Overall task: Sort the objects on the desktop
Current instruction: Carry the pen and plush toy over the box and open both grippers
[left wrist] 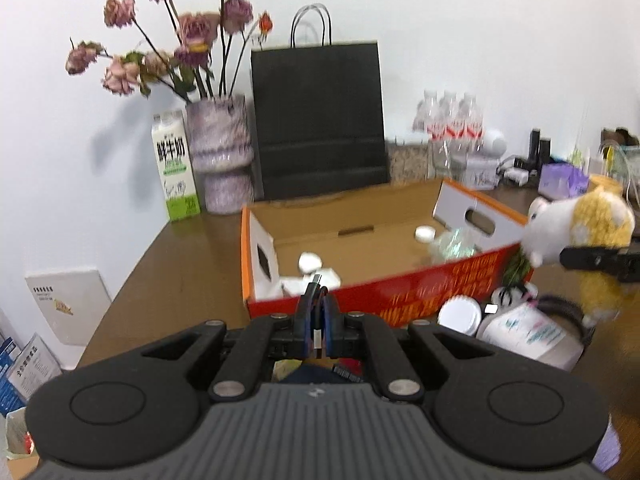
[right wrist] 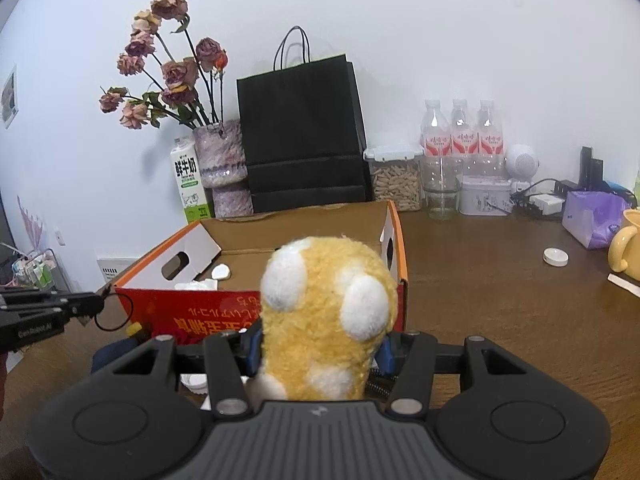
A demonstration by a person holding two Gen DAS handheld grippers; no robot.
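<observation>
Left gripper (left wrist: 316, 300): jaws pressed together on a thin black hair tie (right wrist: 114, 313); in the right wrist view the loop hangs from the tips at the far left, just beside the box's near left corner.
Milk carton (left wrist: 176, 166): upright at the back left of the bench (left wrist: 172, 264), touching the vase.
Vase (left wrist: 220, 152): purple, holds dried roses (left wrist: 168, 40), stands against the wall between carton and bag.
Bag (left wrist: 320, 120): black paper, upright behind the box.
Box (left wrist: 400, 296): open cardboard tray with red front wall and orange rim, mid-bench; inside lie a small white case (left wrist: 310, 260), a white cap (left wrist: 425, 233) and a clear crumpled bottle (left wrist: 456, 244).
Right gripper (right wrist: 320, 350): jaws part-way apart, pinching a plush toy (right wrist: 328, 312), yellow with white patches; the toy is held off the bench just in front of the box's near right corner.
Jar (left wrist: 532, 332): white, on its side near the box's right front, with a white lid (left wrist: 459, 314) beside it.
Water bottles (right wrist: 462, 128): three, upright at the back wall, right of the bag.
Mug (right wrist: 626, 240): yellow, at the far right edge, near a small white disc (right wrist: 555, 257) on the bench.
</observation>
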